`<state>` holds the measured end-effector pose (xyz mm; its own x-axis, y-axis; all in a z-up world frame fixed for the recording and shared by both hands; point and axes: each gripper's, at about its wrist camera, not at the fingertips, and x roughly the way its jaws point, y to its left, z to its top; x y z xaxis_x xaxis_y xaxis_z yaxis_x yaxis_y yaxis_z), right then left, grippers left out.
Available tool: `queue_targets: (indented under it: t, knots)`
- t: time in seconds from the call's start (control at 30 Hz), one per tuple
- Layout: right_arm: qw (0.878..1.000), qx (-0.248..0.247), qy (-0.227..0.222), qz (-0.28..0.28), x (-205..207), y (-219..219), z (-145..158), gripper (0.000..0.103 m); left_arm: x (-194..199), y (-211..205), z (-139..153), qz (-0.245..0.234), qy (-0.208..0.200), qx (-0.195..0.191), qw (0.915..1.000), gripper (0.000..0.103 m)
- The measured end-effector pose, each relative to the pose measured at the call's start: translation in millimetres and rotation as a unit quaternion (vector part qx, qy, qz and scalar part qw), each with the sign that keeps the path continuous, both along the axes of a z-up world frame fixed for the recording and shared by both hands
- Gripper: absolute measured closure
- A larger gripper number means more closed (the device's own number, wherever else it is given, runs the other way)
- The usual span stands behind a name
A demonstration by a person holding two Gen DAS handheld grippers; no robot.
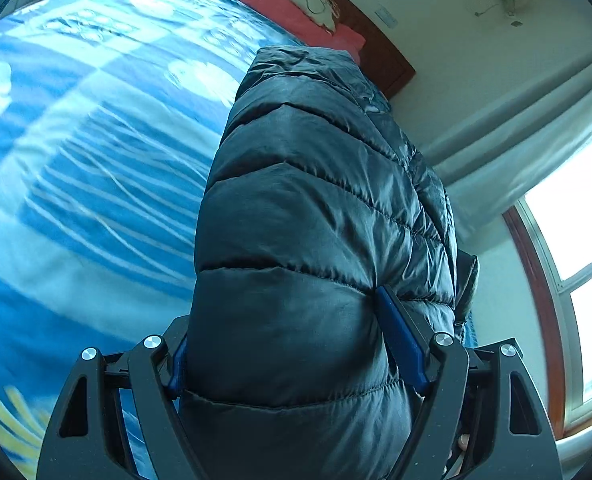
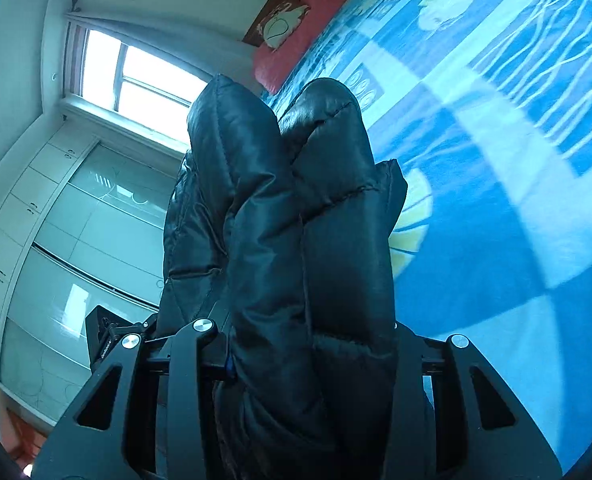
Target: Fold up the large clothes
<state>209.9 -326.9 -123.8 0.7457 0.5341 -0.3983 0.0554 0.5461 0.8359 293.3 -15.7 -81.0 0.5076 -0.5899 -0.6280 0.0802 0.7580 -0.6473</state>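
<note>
Both grippers are holding a dark quilted puffer jacket [image 1: 312,216] up in the air over a bed [image 1: 75,168] that is covered with a blue patterned sheet. The left gripper [image 1: 283,344] is clamping a thick padded roll of the jacket between its blue-lined fingers [image 1: 400,340], and the fabric is bulging out in front of them. The right gripper [image 2: 312,344] is likewise squeezing a bunched part of the jacket [image 2: 287,208], which is rising ahead of it in two puffy lobes; its fingertips are buried in the fabric, but the jaws are plainly closed on it.

The jacket is hanging or standing off the bed, not lying on it, as far as either view shows. A pink pillow [image 1: 296,4] is sitting at the head of the bed against a dark wooden headboard [image 1: 380,52], and a bright window [image 2: 135,76] is lighting the room from the side.

As for progress, the jacket seems to be doubled over on itself, since several layers are sitting in each grip, so some folding is probably done. It is not yet resting flat as a finished bundle. What is likely left is laying it down on the bed, making any last fold, and letting go. How neat the hidden layers are cannot be told from here.
</note>
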Motion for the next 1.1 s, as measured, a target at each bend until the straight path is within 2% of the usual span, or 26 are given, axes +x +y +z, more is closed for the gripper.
queue_targets:
  t: [0.13,0.3,0.37,0.57,0.77,0.93,1.1]
  knots:
    - [1.0,0.02,0.01,0.003,30,17,-6,0.064,28,13,-4,0.004,0.007,0.011,0.9999,0.026]
    - [1.0,0.016,0.025,0.006,61,29,-14,0.065,60,21,-26,0.013,0.038,0.012,0.9991,0.026]
    - [0.999,0.01,0.034,0.007,65,27,-18,0.064,64,29,-37,0.017,0.047,0.005,0.9987,0.025]
    - [0.999,0.02,0.038,0.005,65,24,-28,0.062,65,31,-47,0.023,0.038,0.003,0.999,0.022]
    - [0.999,0.011,0.043,0.004,70,28,-18,0.06,59,33,-49,0.022,0.039,0.0,0.999,0.021]
    - [0.999,0.009,0.046,0.001,67,26,-20,0.051,53,52,-54,0.022,0.042,-0.028,0.9985,0.02]
    - [0.998,-0.01,0.054,-0.009,59,26,-15,0.034,46,70,-51,0.021,0.054,-0.047,0.9972,0.02]
